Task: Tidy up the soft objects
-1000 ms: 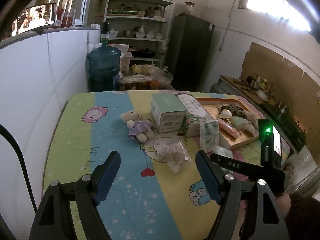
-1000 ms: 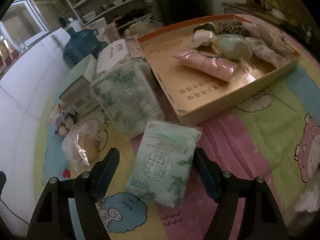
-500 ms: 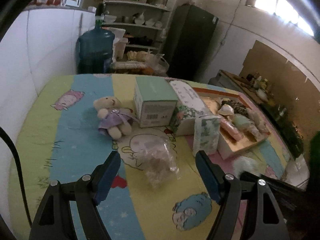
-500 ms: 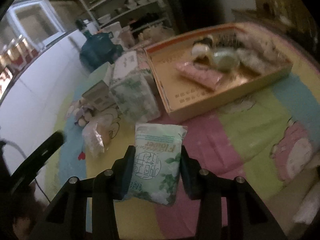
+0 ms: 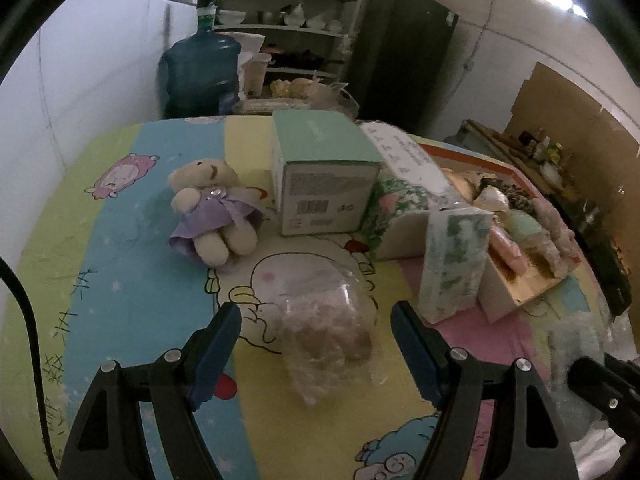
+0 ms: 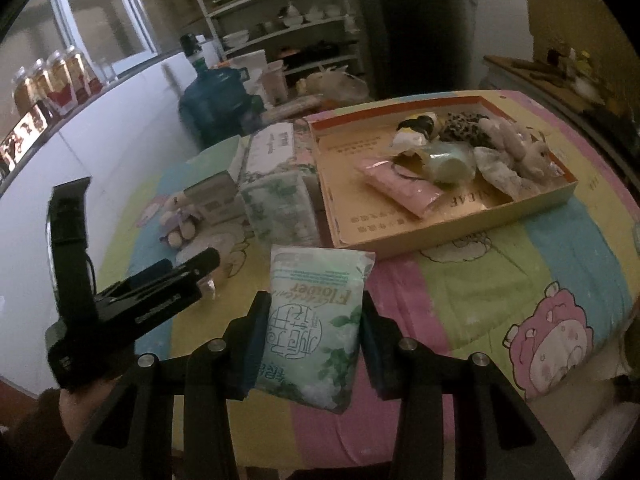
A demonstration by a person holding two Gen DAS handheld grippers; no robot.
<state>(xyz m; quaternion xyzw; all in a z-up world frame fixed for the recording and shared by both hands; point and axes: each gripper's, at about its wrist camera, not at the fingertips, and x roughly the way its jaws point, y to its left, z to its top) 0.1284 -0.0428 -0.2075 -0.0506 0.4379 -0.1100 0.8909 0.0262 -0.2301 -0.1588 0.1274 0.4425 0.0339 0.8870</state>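
So from the left wrist view the job looks maybe halfway: a few soft things already sit in the cardboard tray (image 5: 520, 296) off to the right, but the teddy bear (image 5: 214, 210), the clear bag of stuff (image 5: 326, 328) and an upright tissue pack (image 5: 456, 260) are all still out on the bench (image 5: 120, 280). The left gripper (image 5: 316, 344) has its jaws wide apart, holding nothing, with that clear bag lying between and just ahead of them; honestly the bag is blurry enough that I can't say what's in it. Over in the right wrist view, the right gripper (image 6: 314, 336) has its jaws clamped on the sides of a green "Flower" tissue pack (image 6: 314, 320), held up off the bench and short of the tray, which already has a pink pouch (image 6: 402, 190) and a pile of plush bits along its far side. I'd guess that pack goes in the tray next, bag and bear after.
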